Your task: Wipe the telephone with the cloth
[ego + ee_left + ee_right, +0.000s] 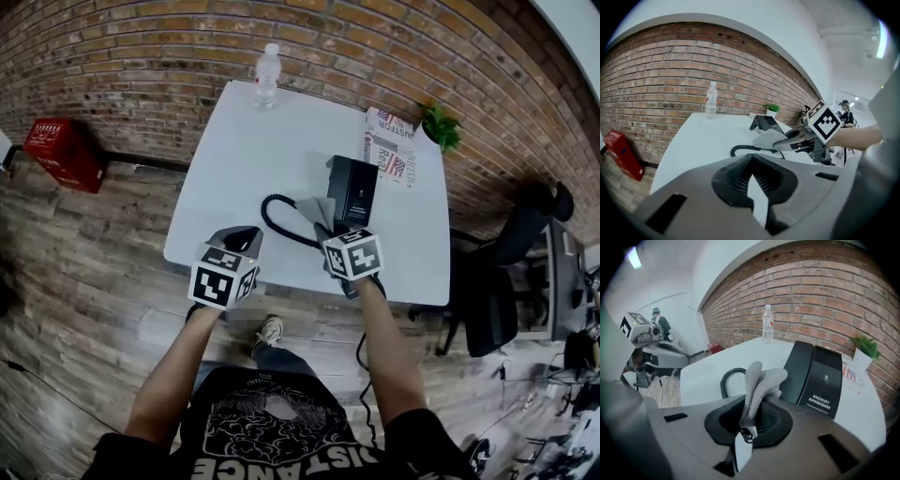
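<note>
Head view: one white table [248,159] fills the middle of the frame. On it are one black telephone [354,192] right of centre, its coiled cord [275,221] looping toward the lower left, one water bottle [267,77] at the top edge, and one newspaper [389,145] and one potted plant [441,127] at the upper right. One red crate [61,150] sits on the floor at far left, and one office chair [506,267] at right. The right gripper [328,225] pinches one grey cloth [316,210] just beside the telephone's near left edge. The left gripper [246,234] hangs over the table's near edge.

Left gripper view: its jaws are drawn together with nothing between them.

Right gripper view: its jaws are clamped on the cloth, which stands up folded, the telephone just right of it.
</note>
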A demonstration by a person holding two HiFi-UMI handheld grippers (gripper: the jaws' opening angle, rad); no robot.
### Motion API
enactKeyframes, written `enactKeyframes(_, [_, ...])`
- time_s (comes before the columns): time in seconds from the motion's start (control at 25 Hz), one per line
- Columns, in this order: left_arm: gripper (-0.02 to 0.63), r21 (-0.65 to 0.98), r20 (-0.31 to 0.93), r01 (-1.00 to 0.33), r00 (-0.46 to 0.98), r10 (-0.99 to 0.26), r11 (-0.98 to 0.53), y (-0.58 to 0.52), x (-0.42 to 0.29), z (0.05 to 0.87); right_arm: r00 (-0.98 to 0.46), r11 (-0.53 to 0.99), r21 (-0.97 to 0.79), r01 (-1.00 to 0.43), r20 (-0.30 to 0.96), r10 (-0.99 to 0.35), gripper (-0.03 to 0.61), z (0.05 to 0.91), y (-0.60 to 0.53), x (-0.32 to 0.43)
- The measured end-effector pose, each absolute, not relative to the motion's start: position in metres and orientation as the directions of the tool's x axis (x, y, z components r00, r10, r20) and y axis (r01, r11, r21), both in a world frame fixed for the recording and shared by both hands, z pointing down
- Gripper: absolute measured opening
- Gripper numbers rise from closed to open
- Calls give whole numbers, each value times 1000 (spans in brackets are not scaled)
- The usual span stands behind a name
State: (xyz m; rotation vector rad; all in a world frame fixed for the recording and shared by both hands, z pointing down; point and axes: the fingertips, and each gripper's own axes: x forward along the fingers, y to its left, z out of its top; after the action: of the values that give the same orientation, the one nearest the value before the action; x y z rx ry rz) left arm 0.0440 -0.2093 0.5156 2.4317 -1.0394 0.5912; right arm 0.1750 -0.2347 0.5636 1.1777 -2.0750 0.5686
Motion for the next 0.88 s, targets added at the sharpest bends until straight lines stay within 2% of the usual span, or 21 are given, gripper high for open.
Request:
enactKeyframes(0.6, [6, 205, 510, -750, 630, -585, -629, -240, 81, 505, -411, 507, 17, -862, 563, -717, 12, 453, -298, 211])
enactKeyframes(0.88, [6, 201, 511, -774, 606, -609, -601, -257, 90, 505, -365, 471, 58, -880, 550, -751, 12, 436, -340, 260])
